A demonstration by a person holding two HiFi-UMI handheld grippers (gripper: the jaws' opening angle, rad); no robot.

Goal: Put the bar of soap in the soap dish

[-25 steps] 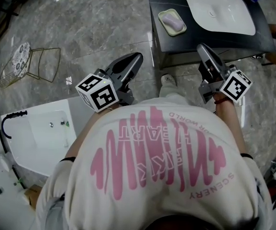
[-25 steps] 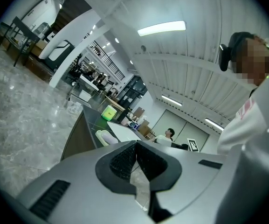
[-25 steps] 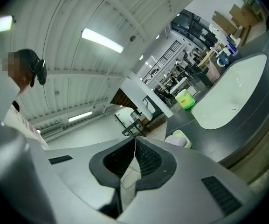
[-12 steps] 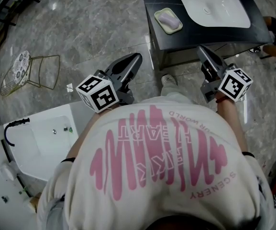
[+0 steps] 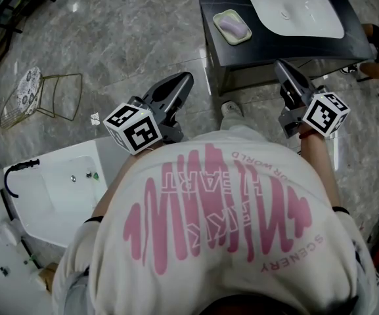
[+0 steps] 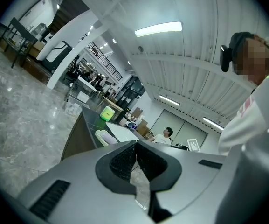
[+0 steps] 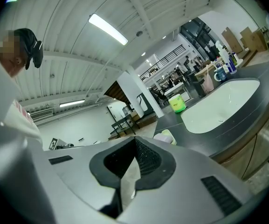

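While the bar of soap (image 5: 232, 24) lies in the soap dish (image 5: 222, 31) just as it did a second ago, the only change is small. The right claw (image 5: 280, 67) has rolled a touch and sits slightly further to the right, its jaws pressed together on nothing. The left claw (image 5: 186, 79) is likewise closed and empty.

To my eye the task is finished, since neither claw needs the soap again. The dish stands on the dark counter (image 5: 268, 44), well ahead of both claws: forward and to the right of the left one, forward and to the left of the right one. Both hands are held close in front of the person's body, the claws pointing forward at about level, well apart from each other.
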